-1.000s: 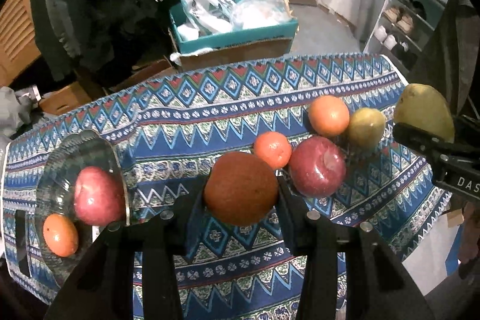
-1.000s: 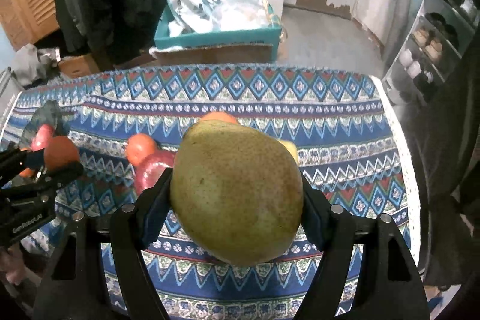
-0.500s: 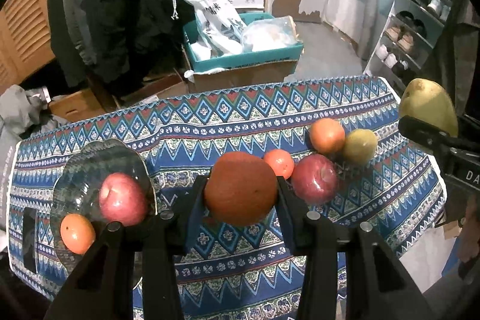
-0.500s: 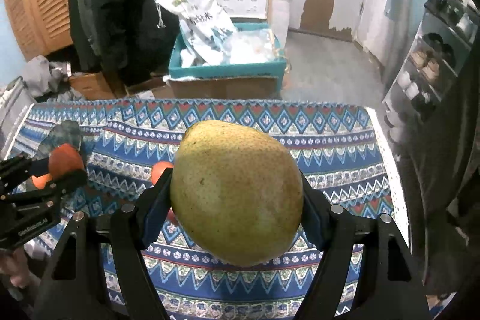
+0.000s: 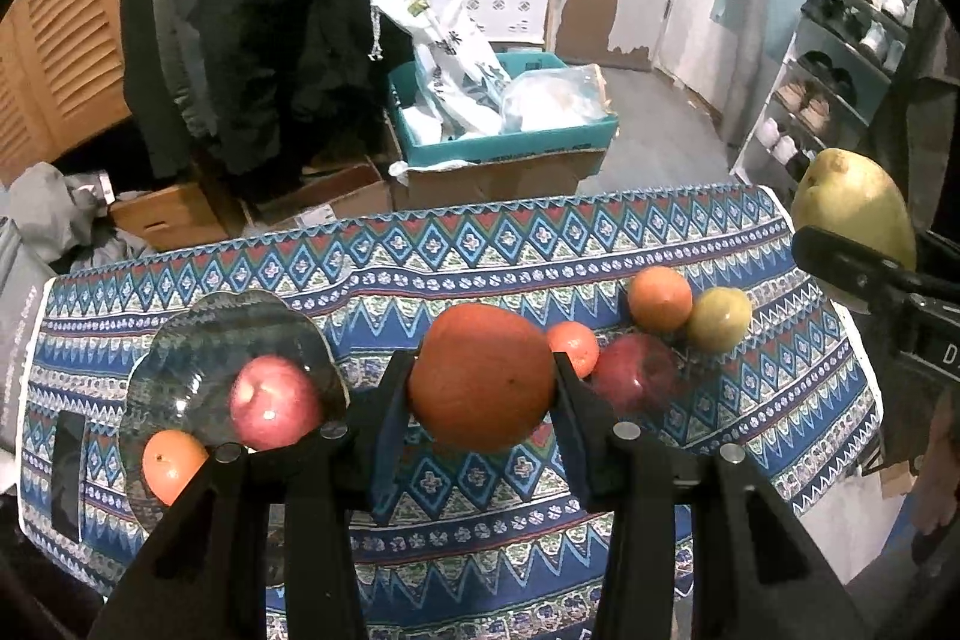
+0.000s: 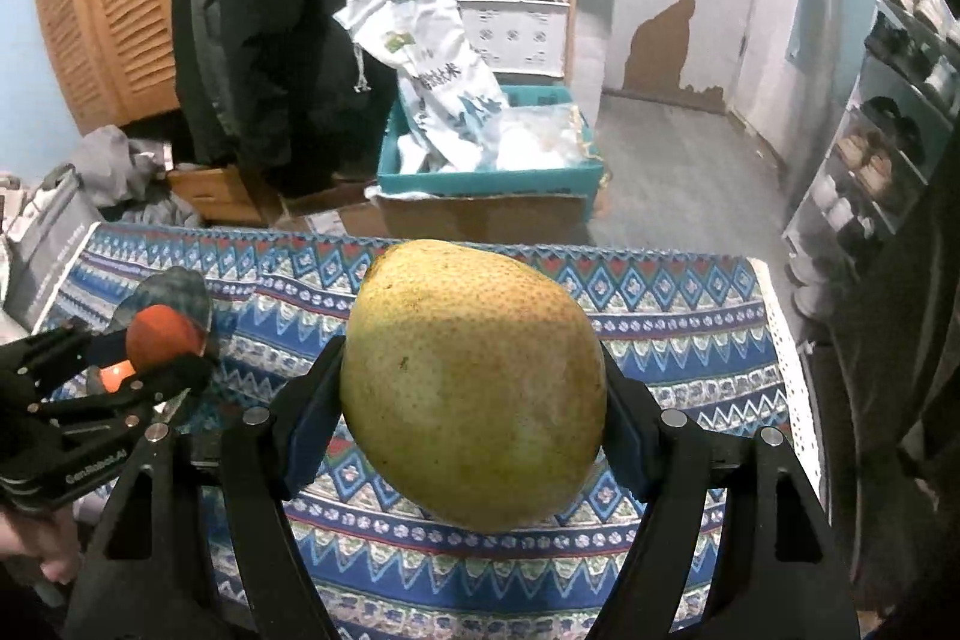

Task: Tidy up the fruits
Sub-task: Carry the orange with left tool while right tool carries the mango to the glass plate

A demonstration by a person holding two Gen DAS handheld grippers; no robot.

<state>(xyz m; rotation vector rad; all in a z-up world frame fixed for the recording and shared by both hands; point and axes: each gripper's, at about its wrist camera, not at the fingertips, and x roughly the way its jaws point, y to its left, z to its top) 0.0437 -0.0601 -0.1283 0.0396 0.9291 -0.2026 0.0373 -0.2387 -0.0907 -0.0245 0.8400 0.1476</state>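
Left gripper (image 5: pixel 482 379) clamped on a large orange (image 5: pixel 482 376), held above the patterned tablecloth (image 5: pixel 750 436). Right gripper (image 6: pixel 474 400) clamped on a big yellow-green pear (image 6: pixel 474 382), also clear of the cloth. At the left, a glass plate (image 5: pixel 198 358) carrying a red apple (image 5: pixel 273 403) and a small orange (image 5: pixel 172 465). Toward the right, clustered close together: a mandarin (image 5: pixel 575 347), a second red apple (image 5: pixel 635 381), another orange (image 5: pixel 660 297) and a small green fruit (image 5: pixel 719 319). Beyond the far edge, a teal box (image 5: pixel 510 148) stuffed with bags.
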